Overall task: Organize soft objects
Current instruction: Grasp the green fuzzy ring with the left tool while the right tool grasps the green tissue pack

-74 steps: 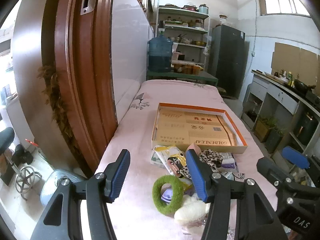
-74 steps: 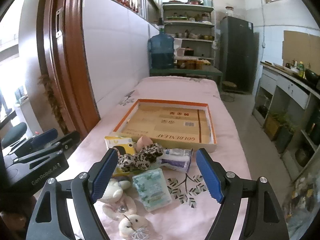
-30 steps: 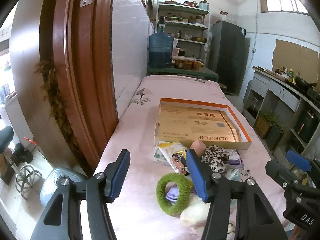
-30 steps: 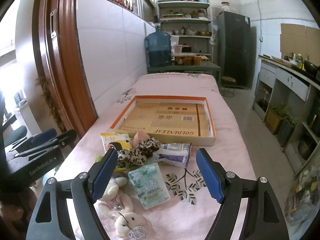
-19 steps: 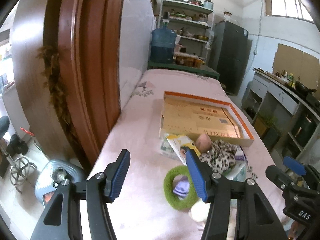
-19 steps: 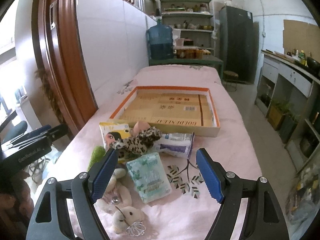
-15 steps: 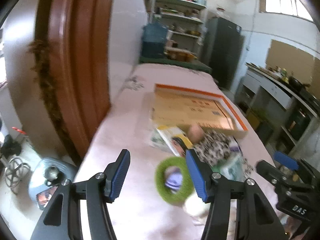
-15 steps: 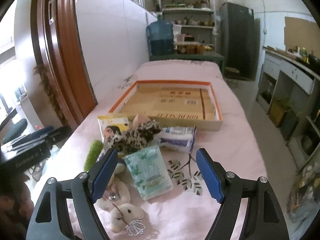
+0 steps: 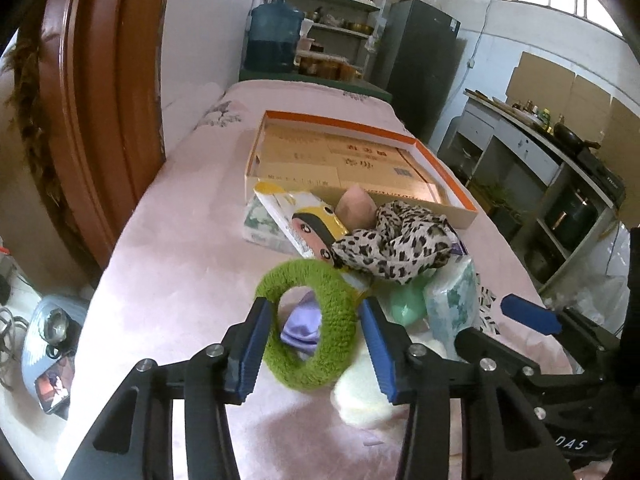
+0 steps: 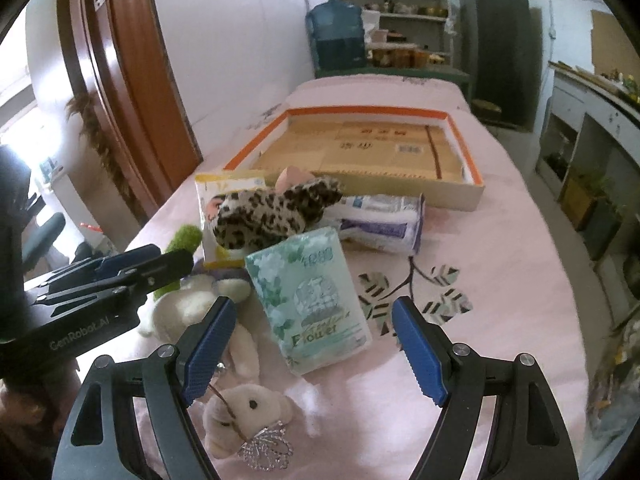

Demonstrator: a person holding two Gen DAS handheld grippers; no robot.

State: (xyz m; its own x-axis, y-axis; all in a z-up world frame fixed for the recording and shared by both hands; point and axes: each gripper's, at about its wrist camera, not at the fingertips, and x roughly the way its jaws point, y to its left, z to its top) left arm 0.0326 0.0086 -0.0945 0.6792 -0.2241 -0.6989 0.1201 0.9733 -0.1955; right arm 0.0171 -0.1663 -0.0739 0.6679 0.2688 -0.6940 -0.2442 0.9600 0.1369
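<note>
The left gripper [image 9: 314, 344] is seen low over the pink tablecloth [image 9: 184, 248], its jaws having just been closing around a green fuzzy ring [image 9: 308, 324]. The ring stands nearly on edge between the blue pads, its hole facing the camera and its longer dimension running up and away; whether the pads press on it cannot be told, though they lie against or just beside its outer sides. A purple soft item [image 9: 302, 326] is visible through the hole. The right gripper [image 10: 310, 346] is held with jaws spread wide, nothing gripped; a green tissue pack [image 10: 310, 300] lies between and just beyond the fingertips, its long axis running away from the camera and leaning slightly left, the far end propped higher. A white plush toy [image 10: 244, 412] lies near the left fingertip of that gripper, head toward the camera. Further off, a leopard-print fabric piece [image 10: 276, 210] is draped over a yellow-topped packet [image 10: 224, 186], its length running left to right, and a pink rounded item [image 9: 356, 210] is just behind it. A purple-and-white tissue roll pack [image 10: 380, 222] lies on its side to the right, long axis crosswise. Beyond these, a shallow orange-rimmed cardboard tray [image 10: 360, 112] rests on the cloth, its long side crosswise in the right wrist view. A blue water jug [image 10: 336, 36] stands at the far end.
</note>
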